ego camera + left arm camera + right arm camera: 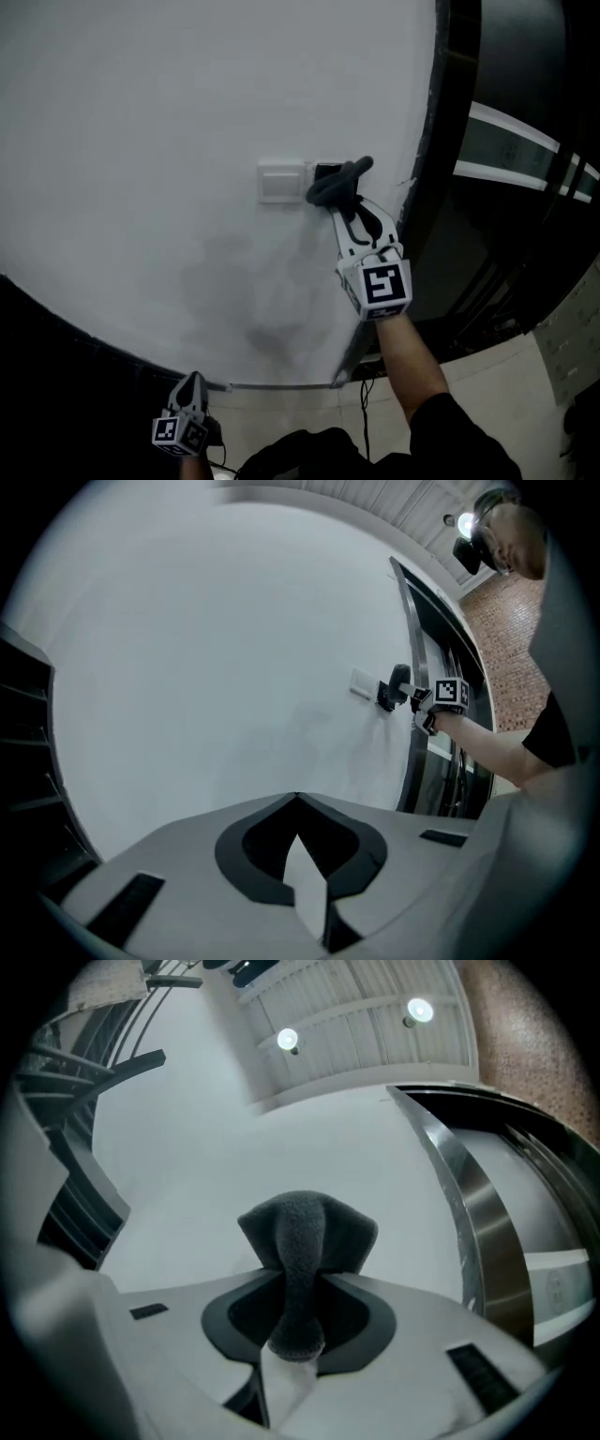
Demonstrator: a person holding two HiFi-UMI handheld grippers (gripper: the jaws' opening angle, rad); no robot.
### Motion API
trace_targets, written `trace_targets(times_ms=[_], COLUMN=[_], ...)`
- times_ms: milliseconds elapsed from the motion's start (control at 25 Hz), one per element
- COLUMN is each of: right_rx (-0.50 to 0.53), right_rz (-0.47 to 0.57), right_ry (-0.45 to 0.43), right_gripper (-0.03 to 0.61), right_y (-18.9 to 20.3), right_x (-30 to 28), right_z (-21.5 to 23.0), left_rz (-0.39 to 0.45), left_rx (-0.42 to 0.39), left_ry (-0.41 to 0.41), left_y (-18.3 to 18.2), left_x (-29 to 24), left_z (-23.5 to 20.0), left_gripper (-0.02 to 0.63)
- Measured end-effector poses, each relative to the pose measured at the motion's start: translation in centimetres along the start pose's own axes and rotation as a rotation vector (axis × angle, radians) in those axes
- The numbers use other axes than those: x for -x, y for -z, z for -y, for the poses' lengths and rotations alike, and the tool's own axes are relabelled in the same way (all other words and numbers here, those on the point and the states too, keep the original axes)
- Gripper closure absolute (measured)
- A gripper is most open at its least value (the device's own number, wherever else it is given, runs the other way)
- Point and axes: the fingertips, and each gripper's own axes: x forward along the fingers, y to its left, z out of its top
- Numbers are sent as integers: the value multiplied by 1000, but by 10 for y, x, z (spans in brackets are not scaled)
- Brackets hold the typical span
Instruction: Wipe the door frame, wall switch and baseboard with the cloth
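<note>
My right gripper (341, 200) is shut on a dark grey cloth (336, 183), which it presses on the white wall just right of the white wall switch (281, 181). In the right gripper view the cloth (305, 1241) bulges out past the closed jaws against the wall. A dark plate (327, 172) next to the switch is partly hidden by the cloth. The dark door frame (433, 141) runs up the wall's right edge. My left gripper (192, 386) hangs low near the baseboard (281, 384), shut and holding nothing. The left gripper view shows the switch (364, 682) far off.
Glass and metal door panels (506, 150) lie right of the frame. A black cable (365, 412) trails on the pale floor (487, 394). The metal frame edge (469, 1213) passes close to the right of the cloth. Dark shelving (23, 761) stands at the left.
</note>
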Motion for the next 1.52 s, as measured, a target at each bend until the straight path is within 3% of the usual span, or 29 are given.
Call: trace_targets(times_ms=[200, 360, 480, 720, 800, 1080, 1520], right_rx=[113, 202, 369, 840, 931, 975, 935], right_rz=[26, -21, -86, -234, -280, -370, -385], right_ry=[49, 88, 86, 136, 139, 107, 60], right_gripper=[483, 483, 483, 483, 483, 483, 483], right_y=[-35, -28, -25, -11, -1, 31, 66], right_x=[-14, -16, -20, -42, -46, -39, -21], right_z=[37, 56, 56, 31, 24, 4, -9], left_rz=[15, -1, -17, -55, -72, -90, -143], left_rx=[21, -17, 7, 3, -8, 3, 29], left_ry=[5, 64, 109, 231, 272, 324, 298], left_y=[12, 17, 12, 4, 5, 5, 33], left_x=[-28, -48, -65, -91, -96, -104, -95], left_z=[25, 41, 34, 15, 12, -3, -1], left_gripper=[623, 623, 623, 623, 623, 623, 623])
